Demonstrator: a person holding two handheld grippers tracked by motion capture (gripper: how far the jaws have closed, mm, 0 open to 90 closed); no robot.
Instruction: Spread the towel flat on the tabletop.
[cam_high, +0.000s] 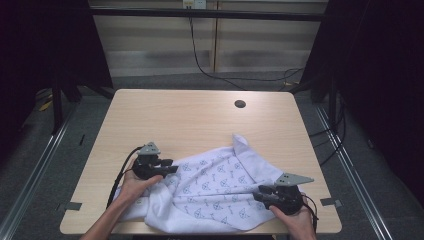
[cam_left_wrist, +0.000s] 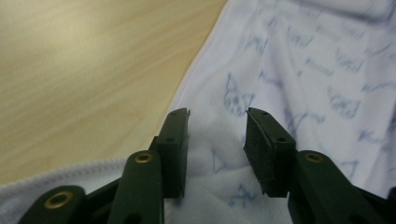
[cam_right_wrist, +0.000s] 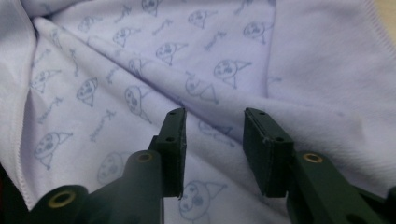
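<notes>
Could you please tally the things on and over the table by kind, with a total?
Cloths: 1, the white printed cloth, crumpled at the near edge of the table.
Grippers: 2, the left gripper and the right gripper, both open over the cloth.
Holes in the tabletop: 1, a round dark hole.
Total: 4.

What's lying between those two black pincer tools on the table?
In the high view, only rumpled white printed cloth spans the stretch from the left gripper to the right gripper.
</notes>
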